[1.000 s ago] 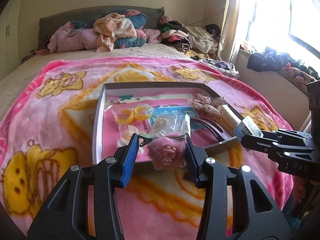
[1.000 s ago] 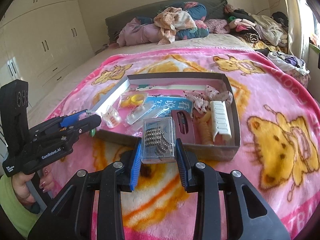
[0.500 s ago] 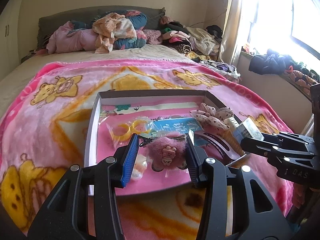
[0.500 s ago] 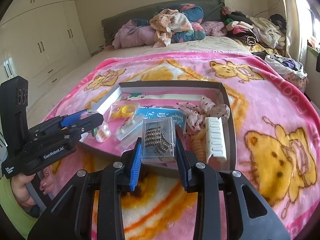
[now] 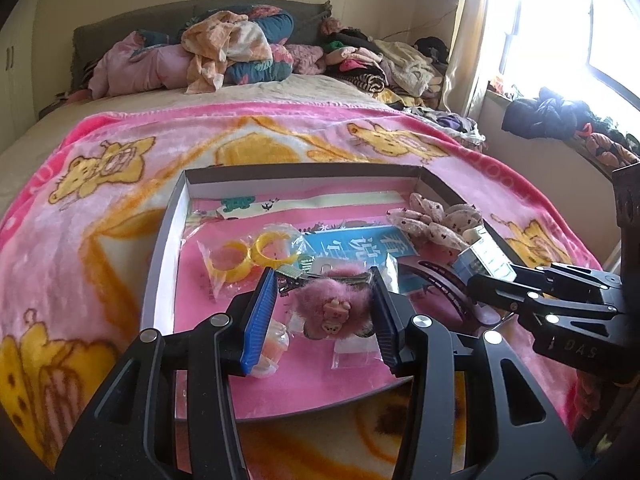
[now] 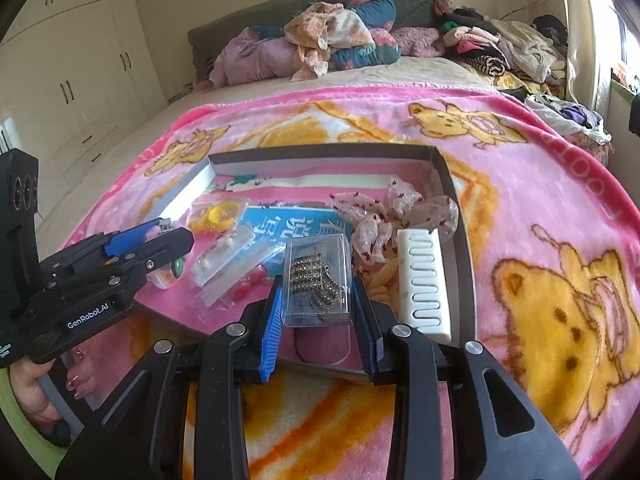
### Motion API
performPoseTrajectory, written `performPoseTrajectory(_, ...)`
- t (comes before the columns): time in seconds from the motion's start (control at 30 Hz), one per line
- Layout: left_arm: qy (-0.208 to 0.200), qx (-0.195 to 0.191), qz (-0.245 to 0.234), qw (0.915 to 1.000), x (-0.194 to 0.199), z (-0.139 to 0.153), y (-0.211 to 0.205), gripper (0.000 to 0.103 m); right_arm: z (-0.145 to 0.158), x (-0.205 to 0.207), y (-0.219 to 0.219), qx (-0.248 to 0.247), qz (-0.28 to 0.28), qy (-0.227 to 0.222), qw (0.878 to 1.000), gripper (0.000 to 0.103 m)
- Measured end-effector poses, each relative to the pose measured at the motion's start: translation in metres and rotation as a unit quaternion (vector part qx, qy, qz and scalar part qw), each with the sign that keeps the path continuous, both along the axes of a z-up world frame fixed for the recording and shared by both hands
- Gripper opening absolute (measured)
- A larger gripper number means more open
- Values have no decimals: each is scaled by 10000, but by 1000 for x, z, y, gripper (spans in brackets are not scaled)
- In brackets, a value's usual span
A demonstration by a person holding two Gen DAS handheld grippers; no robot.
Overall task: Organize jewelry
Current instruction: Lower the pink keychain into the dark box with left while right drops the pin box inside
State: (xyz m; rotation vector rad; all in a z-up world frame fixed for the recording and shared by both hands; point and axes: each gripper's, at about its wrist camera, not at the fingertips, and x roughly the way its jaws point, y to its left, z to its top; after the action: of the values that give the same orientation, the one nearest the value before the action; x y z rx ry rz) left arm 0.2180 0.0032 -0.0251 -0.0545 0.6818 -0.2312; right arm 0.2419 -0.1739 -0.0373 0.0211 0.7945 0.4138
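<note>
The left hand-held gripper [image 5: 324,304] clamped a soft, light pink furry clip [image 5: 332,304] above the tray [image 5: 160,272]. The right hand-held gripper [image 6: 316,312] squeezed a rigid, probably slippery clear box [image 6: 318,280] by its sides.

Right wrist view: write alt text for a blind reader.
The right claw grips a clear plastic case of dark rhinestone jewelry above a shallow grey cardboard tray of hair accessories on a pink cartoon-bear blanket. The left claw hovers at the tray's left.
</note>
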Motion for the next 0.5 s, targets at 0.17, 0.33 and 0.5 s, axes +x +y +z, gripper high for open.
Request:
performPoseTrajectory(0.17,7,38,9,10000,0,-1,-2,38,-6,-3,-1,6,14,25,10000,34)
performPoseTrajectory(0.33,-47,65,11,10000,-5,0,-3,50,-3,-14,-5,34,-13,-74,10000,43)
performPoseTrajectory(0.5,-177,43,46,9998,-16,8,-3,62,4,-30,-16,197,-136,-188,9995,51)
